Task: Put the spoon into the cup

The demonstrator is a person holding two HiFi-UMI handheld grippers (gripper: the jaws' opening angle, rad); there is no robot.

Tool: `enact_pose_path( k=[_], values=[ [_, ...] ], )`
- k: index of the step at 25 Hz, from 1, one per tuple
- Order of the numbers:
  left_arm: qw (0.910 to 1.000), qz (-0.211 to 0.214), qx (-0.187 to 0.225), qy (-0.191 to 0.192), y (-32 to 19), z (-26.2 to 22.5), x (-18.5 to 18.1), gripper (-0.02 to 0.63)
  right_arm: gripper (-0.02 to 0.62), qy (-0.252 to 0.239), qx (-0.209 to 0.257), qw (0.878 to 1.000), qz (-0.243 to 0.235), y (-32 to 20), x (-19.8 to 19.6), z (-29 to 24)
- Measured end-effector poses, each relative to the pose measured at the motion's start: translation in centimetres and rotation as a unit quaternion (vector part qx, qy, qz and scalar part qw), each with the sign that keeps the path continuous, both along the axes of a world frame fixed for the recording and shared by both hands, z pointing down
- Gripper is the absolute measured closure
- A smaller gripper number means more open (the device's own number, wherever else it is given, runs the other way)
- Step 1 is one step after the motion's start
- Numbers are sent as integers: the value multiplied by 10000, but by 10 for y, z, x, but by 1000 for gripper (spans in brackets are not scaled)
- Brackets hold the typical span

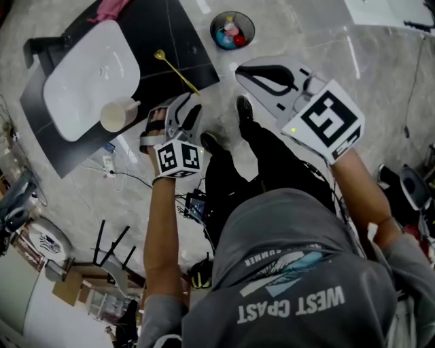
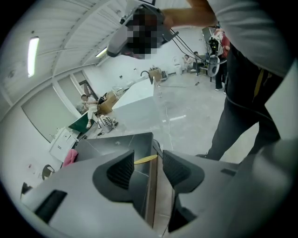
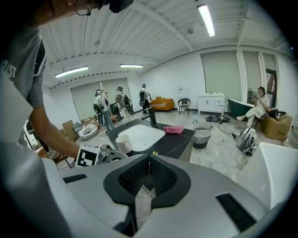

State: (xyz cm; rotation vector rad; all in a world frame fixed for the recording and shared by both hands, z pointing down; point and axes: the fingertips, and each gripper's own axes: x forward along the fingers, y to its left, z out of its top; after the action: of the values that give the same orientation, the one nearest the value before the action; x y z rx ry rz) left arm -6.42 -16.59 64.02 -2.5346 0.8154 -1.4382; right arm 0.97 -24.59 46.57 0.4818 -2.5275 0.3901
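Note:
A gold spoon (image 1: 175,70) lies on the black counter (image 1: 178,27) near its front edge, bowl end pointing away from me. A pale cup (image 1: 117,114) stands at the counter's edge beside the white sink (image 1: 88,78). My left gripper (image 1: 181,109) hovers just before the counter edge, between the cup and the spoon's handle. In the left gripper view its jaws (image 2: 149,162) stand open, and the spoon's gold end (image 2: 145,159) shows in the gap beyond them, untouched. My right gripper (image 1: 243,73) is off the counter to the right, over the floor. Its jaws (image 3: 149,160) are shut on nothing.
A pink cloth (image 1: 112,7) lies at the counter's far side. A round waste basket (image 1: 232,30) with coloured items stands on the floor beyond the counter's corner. Cables (image 1: 115,170) trail on the floor below the counter. People (image 3: 122,100) stand in the far room.

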Motion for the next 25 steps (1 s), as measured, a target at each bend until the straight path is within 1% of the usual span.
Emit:
enact_pose_path(
  k=[5,9,20,25],
  values=[
    [9977,310,260,-537,0,26,5,385,563,39,-126,9999,73,0,7,16],
    [9948,442,467,-786,-1,34,4,379,563,81,-198,9997,99,0,9,26],
    [9929,479,717,-819,-8,48,11,379,563,113,-369,9992,127,4,11,51],
    [9927,492,761,-791,-9,49,17,405,563,155,-432,9988,170,2,15,54]
  ],
)
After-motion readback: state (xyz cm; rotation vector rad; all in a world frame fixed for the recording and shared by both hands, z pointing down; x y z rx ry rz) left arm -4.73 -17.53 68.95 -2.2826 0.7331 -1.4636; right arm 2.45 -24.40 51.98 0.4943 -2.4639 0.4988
